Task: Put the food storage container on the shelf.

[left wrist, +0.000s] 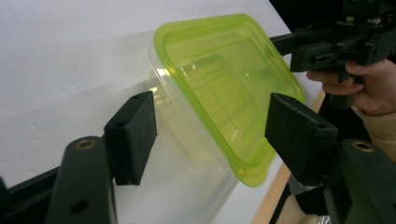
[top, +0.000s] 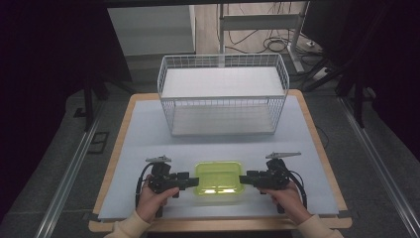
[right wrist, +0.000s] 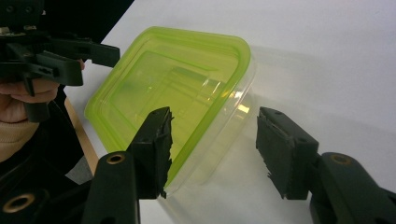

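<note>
— What containers are on the table?

— Two. A clear plastic box with a green lid (top: 218, 181) sits at the near edge of the table (top: 143, 129), closed, and through the lid nothing can be made out inside. Beyond the box, toward the far edge, stands a white wire basket (top: 223, 94); its wire walls enclose a pale flat floor with nothing resting on it.

— And the grippers?

— The left gripper (top: 190, 181) is at the box's left end, the right gripper (top: 244, 179) at its right end, each held in a hand. In the left gripper view the jaws stand apart, spread wider than the box end between them, the pads not pressing on it. The right gripper view shows the same: jaws parted, one over the green lid (right wrist: 163, 88), one beside the clear wall, not clamped.

— Anything between the box and the basket?

— Bare white table surface. Around the table are dark curtains, and behind the basket a grey desk frame (top: 260, 22) with cables (top: 277, 44) on the floor.
</note>
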Available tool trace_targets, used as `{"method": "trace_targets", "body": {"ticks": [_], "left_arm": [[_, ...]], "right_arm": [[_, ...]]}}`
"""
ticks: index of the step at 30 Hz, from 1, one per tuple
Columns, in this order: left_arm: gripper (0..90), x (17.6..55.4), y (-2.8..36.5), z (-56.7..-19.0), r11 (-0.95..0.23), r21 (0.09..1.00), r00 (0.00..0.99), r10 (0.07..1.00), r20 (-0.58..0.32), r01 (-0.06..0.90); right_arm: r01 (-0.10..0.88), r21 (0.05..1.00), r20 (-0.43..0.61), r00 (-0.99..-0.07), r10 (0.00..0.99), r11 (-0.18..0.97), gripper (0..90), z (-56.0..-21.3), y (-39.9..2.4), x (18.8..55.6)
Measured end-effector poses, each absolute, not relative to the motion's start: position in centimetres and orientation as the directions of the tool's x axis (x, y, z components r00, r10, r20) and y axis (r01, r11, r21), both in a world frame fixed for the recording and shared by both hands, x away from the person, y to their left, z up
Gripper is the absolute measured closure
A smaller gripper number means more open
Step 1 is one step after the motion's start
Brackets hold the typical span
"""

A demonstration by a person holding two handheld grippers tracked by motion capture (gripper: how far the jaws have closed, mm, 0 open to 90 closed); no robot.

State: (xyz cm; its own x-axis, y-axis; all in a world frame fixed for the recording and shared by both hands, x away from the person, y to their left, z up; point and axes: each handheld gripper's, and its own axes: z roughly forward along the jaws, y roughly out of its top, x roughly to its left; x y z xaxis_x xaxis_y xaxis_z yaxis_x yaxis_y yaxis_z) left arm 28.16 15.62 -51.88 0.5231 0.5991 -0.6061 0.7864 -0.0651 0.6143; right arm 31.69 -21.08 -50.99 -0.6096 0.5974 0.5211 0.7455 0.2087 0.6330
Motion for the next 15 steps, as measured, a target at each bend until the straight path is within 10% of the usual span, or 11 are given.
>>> {"method": "trace_targets", "body": {"ticks": [15], "left_arm": [[68.2, 28.77, 15.09, -52.56, -0.054, 0.566, 0.489, 0.575, -0.656, 0.823]], "right_arm": [[0.786, 0.582, 0.584, -0.582, 0.566, 0.207, 67.8, -51.61, -20.47, 32.02]]}}
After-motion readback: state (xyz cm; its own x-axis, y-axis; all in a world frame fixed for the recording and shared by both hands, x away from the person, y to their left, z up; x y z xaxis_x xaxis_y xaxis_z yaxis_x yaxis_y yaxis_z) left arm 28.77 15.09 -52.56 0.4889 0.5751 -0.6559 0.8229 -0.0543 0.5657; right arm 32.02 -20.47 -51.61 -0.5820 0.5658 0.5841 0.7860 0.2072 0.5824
